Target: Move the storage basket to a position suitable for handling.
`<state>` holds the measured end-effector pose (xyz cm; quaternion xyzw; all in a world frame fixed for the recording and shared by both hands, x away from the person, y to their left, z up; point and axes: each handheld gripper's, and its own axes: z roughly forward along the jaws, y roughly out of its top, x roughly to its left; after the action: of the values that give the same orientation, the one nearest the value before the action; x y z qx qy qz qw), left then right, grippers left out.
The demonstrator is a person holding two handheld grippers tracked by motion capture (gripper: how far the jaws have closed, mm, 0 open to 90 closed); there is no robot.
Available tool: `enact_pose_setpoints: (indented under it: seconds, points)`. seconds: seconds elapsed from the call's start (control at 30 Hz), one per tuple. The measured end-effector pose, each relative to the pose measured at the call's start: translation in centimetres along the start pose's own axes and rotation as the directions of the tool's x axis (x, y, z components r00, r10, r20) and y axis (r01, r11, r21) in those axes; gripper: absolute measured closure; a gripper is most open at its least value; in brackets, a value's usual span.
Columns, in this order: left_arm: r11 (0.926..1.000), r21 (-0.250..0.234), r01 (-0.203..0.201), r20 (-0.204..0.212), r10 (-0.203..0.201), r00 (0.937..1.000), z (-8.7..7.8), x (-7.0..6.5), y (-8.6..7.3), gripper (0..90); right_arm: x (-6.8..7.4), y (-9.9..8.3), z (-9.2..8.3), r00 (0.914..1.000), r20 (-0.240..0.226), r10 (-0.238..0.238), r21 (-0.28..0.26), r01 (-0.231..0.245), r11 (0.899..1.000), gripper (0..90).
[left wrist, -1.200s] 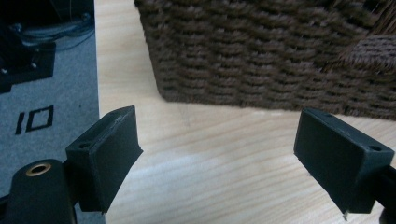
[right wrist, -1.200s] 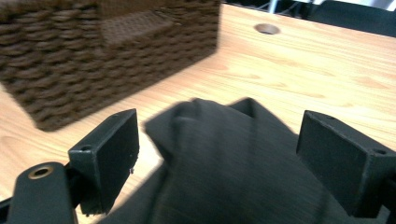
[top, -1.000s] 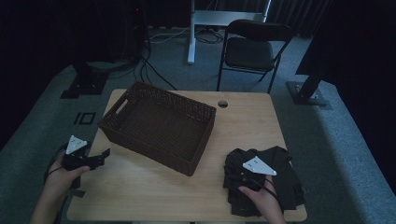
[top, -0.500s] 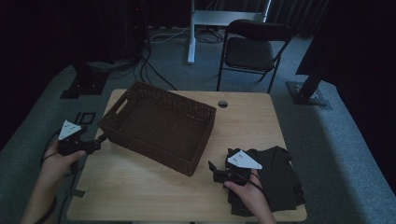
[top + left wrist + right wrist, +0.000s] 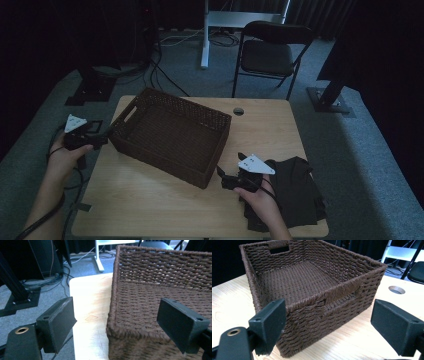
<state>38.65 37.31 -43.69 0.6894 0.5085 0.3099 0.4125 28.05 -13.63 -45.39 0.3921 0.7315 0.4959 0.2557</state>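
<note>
An empty brown woven basket [image 5: 160, 159] sits skewed on the middle of the wooden table [image 5: 150, 210]. My left gripper [image 5: 102, 135] is at the table's left edge, open, its jaws pointing at the basket's left corner. In the left gripper view that basket corner [image 5: 117, 327] lies between the spread jaws of the left gripper [image 5: 118, 317]. My right gripper [image 5: 222, 176] is open beside the basket's near right wall. The right gripper view has the basket [image 5: 312, 277] straight ahead of the right gripper [image 5: 329, 322], with nothing held. A pile of dark folded cloths [image 5: 295, 192] lies under and behind the right hand.
A round cable hole [image 5: 238, 111] is in the table's far edge, also seen as a hole [image 5: 396, 289] beyond the basket. A black folding chair [image 5: 272, 52] stands behind the table. Stand bases and cables lie on the grey carpet at the left [image 5: 92, 90].
The right gripper has moved left off the cloth pile to the basket's near right wall. The left gripper has moved up and right toward the basket's left corner.
</note>
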Motion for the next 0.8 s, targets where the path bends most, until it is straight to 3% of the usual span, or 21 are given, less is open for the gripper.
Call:
enact_pose_setpoints:
  seconds: [0.23,0.4,0.5,0.7,0.73,0.8]
  points:
    - [0.9988,0.046,-0.019,0.018,0.018,0.9997,2.1,0.3,0.1,15.9,0.4,0.6,1.1,0.9998,0.003,-0.018,0.016,0.018,1.0,12.6]
    - [0.9972,0.074,0.002,0.037,-0.005,0.9993,3.8,0.2,0.4,18.0,1.0,1.2,2.5,0.9998,-0.012,0.014,0.011,-0.014,1.0,12.6]
    - [0.9964,0.084,-0.01,0.048,0.006,0.9988,4.3,0.1,0.4,18.0,1.3,1.2,3.1,0.9997,-0.021,0.015,0.02,-0.014,1.0,12.6]
    - [0.9952,0.098,0.003,0.06,-0.009,0.9982,5.4,0.0,0.4,21.8,1.6,0.8,4.6,0.9999,-0.008,0.012,0.053,-0.012,0.999,13.3]
    - [0.9948,0.102,0.007,0.079,-0.015,0.9968,5.6,0.0,0.3,22.2,1.5,0.7,4.7,0.9999,-0.002,0.014,0.05,-0.014,0.999,13.4]
    - [0.9943,0.105,0.016,0.079,-0.024,0.9966,5.8,-0.1,0.3,23.0,1.5,0.6,4.8,0.9995,0.012,0.028,0.04,-0.028,0.999,15.4]
